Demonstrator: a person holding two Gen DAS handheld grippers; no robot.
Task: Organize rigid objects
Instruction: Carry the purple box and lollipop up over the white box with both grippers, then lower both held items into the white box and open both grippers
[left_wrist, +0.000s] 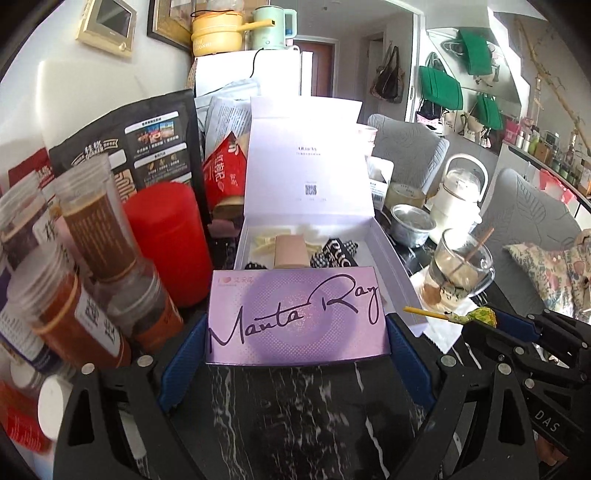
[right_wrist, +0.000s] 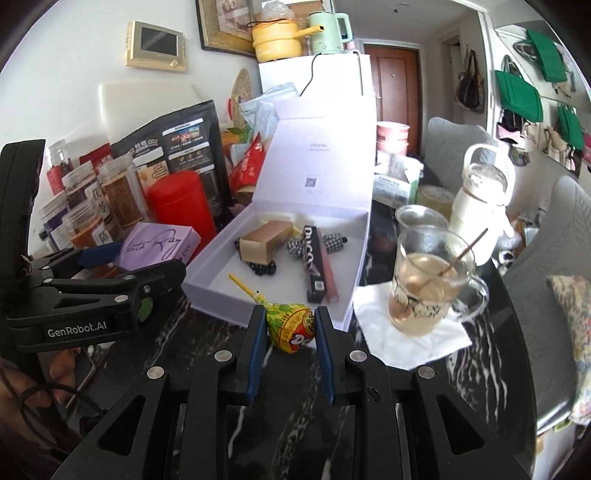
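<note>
Indoors, over black marble table (right_wrist: 480, 369), left tongs (left_wrist: 295, 332) pinch purple box (left_wrist: 295, 317), right tongs (right_wrist: 290, 328) pinch lollipop (right_wrist: 290, 326).

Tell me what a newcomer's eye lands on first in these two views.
First the purple Manta Ray box, clamped between the left gripper fingers just before the open white box. Next the lollipop, pinched by the right gripper at that box's near edge, beside the glass mug.

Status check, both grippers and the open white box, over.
Left gripper shut on purple Manta Ray box. Right gripper shut on lollipop, at open white box front wall. Glass mug close right.
</note>
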